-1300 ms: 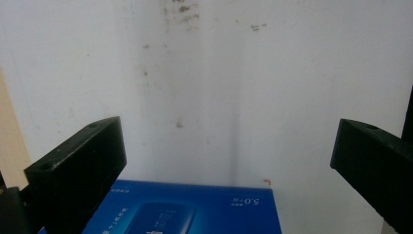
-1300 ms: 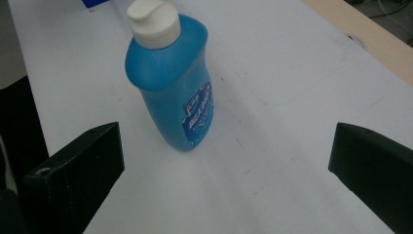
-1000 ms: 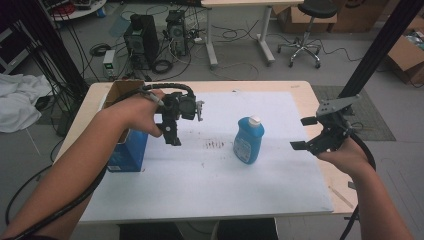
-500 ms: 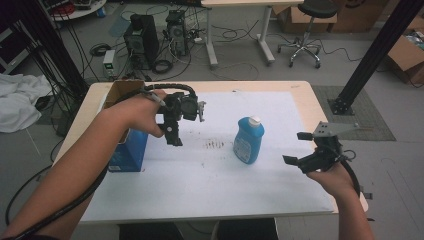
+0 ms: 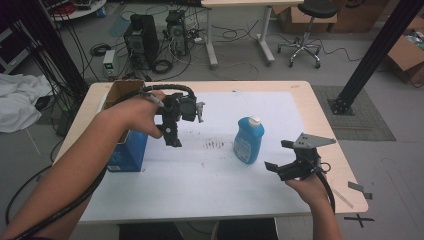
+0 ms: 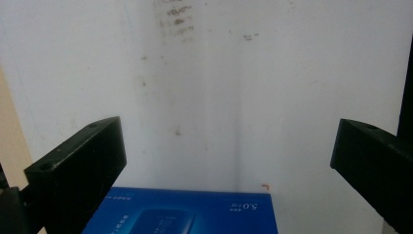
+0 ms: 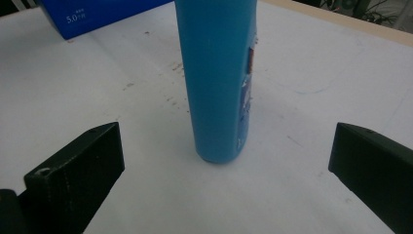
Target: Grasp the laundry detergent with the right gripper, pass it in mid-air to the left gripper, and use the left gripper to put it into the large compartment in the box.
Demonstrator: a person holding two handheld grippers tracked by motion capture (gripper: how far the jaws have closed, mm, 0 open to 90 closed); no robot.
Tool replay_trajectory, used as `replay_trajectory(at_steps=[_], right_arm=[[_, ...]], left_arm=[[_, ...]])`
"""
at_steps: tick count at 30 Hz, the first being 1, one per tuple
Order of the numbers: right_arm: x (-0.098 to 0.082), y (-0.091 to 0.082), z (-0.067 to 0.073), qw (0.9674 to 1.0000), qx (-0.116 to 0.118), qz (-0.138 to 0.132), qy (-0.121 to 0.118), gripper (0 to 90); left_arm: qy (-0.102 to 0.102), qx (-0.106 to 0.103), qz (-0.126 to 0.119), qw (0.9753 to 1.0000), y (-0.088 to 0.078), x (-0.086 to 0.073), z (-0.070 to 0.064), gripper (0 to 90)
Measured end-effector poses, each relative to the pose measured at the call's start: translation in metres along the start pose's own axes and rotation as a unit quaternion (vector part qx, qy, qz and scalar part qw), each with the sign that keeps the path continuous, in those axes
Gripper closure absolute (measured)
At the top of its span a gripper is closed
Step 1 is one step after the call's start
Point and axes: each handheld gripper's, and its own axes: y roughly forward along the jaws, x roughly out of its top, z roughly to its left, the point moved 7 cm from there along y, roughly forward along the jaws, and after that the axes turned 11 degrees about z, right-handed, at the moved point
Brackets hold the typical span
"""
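Your right gripper (image 5: 276, 156) is spread wide, the blue bottle (image 7: 219, 78) upright just ahead between its fingers; the blue box (image 7: 92, 12) stands beyond. Your left gripper (image 6: 226, 161), also wide, hangs above the box's edge.

Black claws (image 5: 276, 155), trailing black cables

Blue box (image 7: 104, 12): white print "5.0" plus small unreadable characters after it, near its lower edge in the right gripper view. Same "5.0" marking on the blue box top in the left gripper view, beside smaller illegible print. Blue bottle (image 7: 219, 73): side label strip, text too small to read.
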Motion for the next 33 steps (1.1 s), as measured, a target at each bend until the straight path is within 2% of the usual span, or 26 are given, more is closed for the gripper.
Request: replay_trajectory(at_steps=[6, 10, 18, 19, 26, 33], right_arm=[[0.003, 0.017, 0.003, 0.9997, -0.001, -0.023, 0.011, 0.0], [0.004, 0.025, 0.003, 0.9996, -0.007, -0.025, 0.013, 0.0], [0.007, 0.045, 0.003, 0.9992, -0.005, -0.034, 0.022, 0.0], [0.009, 0.049, 0.003, 0.9987, -0.005, -0.043, 0.025, 0.0], [0.014, 0.060, 0.003, 0.9982, -0.017, -0.052, 0.024, 0.0], [0.018, 0.070, 0.003, 0.9966, -0.026, -0.070, 0.035, 0.0]], left_arm=[[-0.001, 0.005, 0.002, 1.0000, -0.002, -0.002, -0.001, 0.1], [0.002, 0.005, 0.006, 1.0000, -0.003, -0.003, -0.002, 0.1], [0.006, 0.016, -0.004, 0.9998, -0.009, 0.001, -0.004, 0.1], [0.007, 0.017, -0.004, 0.9998, -0.010, 0.001, -0.005, 0.1], [0.008, 0.020, -0.006, 0.9997, -0.011, 0.002, -0.007, 0.1], [0.008, 0.021, -0.003, 0.9997, -0.011, 0.001, -0.007, 0.1]])
